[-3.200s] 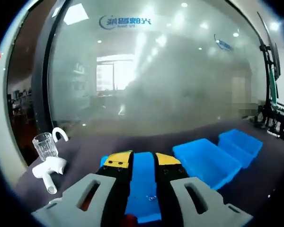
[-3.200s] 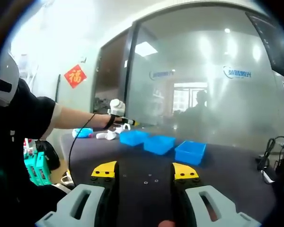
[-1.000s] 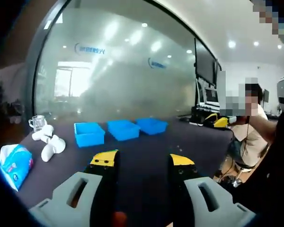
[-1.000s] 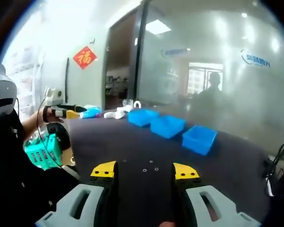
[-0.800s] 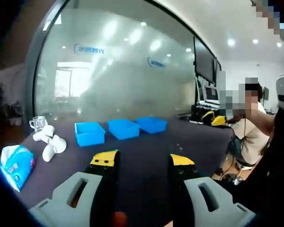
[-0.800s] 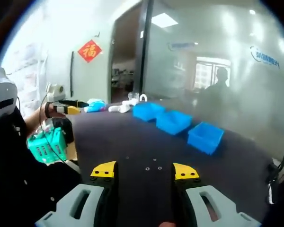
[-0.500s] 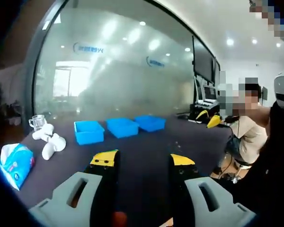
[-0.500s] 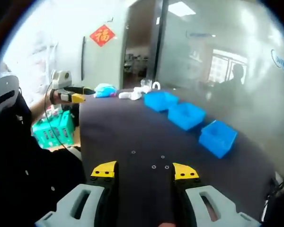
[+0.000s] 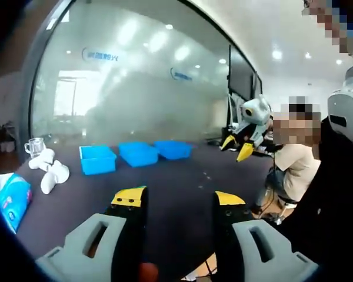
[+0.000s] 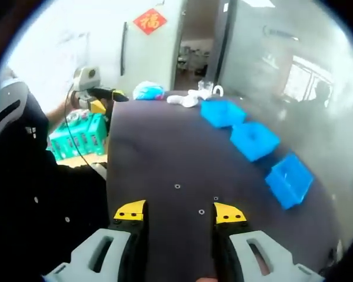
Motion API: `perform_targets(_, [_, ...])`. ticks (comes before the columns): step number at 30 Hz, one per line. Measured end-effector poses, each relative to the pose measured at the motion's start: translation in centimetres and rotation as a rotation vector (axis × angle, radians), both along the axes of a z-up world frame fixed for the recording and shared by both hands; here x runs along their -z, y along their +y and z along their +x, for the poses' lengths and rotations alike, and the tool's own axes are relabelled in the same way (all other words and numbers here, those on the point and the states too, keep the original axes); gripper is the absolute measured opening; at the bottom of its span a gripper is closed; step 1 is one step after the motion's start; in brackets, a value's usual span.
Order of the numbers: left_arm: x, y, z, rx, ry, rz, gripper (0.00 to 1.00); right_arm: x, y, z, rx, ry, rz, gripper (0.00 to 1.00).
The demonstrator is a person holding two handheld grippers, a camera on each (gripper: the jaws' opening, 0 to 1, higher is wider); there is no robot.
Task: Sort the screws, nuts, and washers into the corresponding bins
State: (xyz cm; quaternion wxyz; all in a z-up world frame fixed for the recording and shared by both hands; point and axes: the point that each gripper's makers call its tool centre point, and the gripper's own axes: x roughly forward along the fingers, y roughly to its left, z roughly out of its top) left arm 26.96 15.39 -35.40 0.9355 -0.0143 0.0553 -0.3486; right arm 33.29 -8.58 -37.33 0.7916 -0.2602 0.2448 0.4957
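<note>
The left claw (image 9: 179, 200) hangs open over the dark table (image 9: 165, 179); three blue bins (image 9: 135, 154) sit beyond.

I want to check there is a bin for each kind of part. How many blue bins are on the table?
3, in a row on the dark table: the first blue bin nearest the white pieces, the middle bin, and the last bin.

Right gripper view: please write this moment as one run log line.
right gripper: open, empty | small parts: loose on table | blue bins: three in a row | left gripper: open, empty
</note>
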Motion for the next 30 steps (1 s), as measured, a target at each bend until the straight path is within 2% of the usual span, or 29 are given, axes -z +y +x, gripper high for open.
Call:
perform_targets(8, [0.6, 0.0, -0.1, 0.017, 0.017, -0.004, 0.40, 0.6, 0.8, -0.5, -0.035, 0.013, -0.043, 0.38])
perform_targets(14, [0.7, -0.4, -0.4, 0.039, 0.016, 0.014, 0.41, 1.3, 1.8, 0.0, -0.091, 0.042, -0.113, 0.37])
perform_targets(22, [0.9, -0.8, -0.9, 0.048, 0.015, 0.038, 0.41, 3.9, 4.3, 0.9, -0.171, 0.109, -0.212, 0.32])
perform_targets(30, [0.9, -0.7, -1.4, 0.043, 0.015, 0.039, 0.41, 6.1, 5.8, 1.4, -0.241, 0.143, -0.298, 0.30])
